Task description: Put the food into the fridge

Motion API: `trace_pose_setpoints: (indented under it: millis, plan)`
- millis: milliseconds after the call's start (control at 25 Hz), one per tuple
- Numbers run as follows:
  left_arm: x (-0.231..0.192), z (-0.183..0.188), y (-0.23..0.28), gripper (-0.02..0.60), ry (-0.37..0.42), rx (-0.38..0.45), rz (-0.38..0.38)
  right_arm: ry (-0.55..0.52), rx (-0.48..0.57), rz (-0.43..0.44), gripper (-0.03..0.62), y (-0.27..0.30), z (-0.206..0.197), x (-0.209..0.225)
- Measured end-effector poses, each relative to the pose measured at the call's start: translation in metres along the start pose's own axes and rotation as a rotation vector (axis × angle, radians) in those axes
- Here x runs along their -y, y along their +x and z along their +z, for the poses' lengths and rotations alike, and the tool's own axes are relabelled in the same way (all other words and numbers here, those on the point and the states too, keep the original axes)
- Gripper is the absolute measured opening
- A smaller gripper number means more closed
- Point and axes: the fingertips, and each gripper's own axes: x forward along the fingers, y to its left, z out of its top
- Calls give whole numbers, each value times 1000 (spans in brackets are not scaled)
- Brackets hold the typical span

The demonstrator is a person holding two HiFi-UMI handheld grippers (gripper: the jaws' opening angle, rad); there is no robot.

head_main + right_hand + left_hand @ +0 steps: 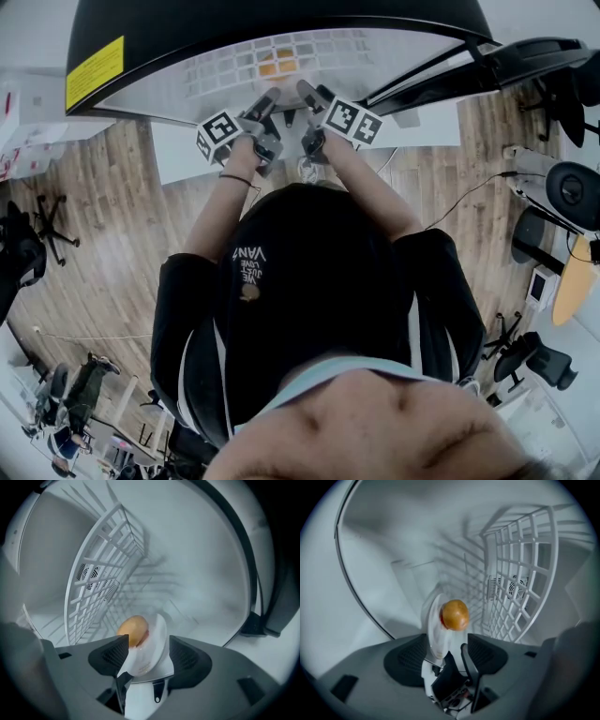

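Note:
A round golden-brown piece of food point(455, 614) lies on a small white plate point(436, 634) inside the white fridge, next to a white wire shelf point(520, 573). The plate stands edge-on between the wide-apart jaws of my left gripper point(447, 651), and its rim is close to one pad. In the right gripper view the same food point(133, 629) and plate point(157, 641) sit between the spread jaws of my right gripper point(149, 651), and neither pad presses on the plate. From the head view both grippers, left point(267, 98) and right point(305, 89), reach into the fridge towards the orange food point(279, 64).
The fridge's dark curved top point(281, 19) carries a yellow label point(94, 70). A fan vent point(513, 588) shows behind the wire shelf point(101, 578). Office chairs point(572, 187) stand on the wooden floor to the right, and a cable point(469, 192) runs across it.

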Motion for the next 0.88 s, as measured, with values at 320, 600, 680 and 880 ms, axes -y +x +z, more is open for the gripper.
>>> trace_pose_setpoints:
  millis: [320,600,680,880]
  plan:
    - [-2,0,-2,253,18,-1,0,7,12,-9,261,-5,-1,4]
    - [1,0,-9,253,82,-7,11,-12,27,16,260,-9,-3,-7]
    - [3,0,-12,253,105,-10,9,-18,26,19,260,-10,-5,-11]
    - [8,-5,-19,253,181,-37,1,-17,26,23,259,-14,-14,-16]
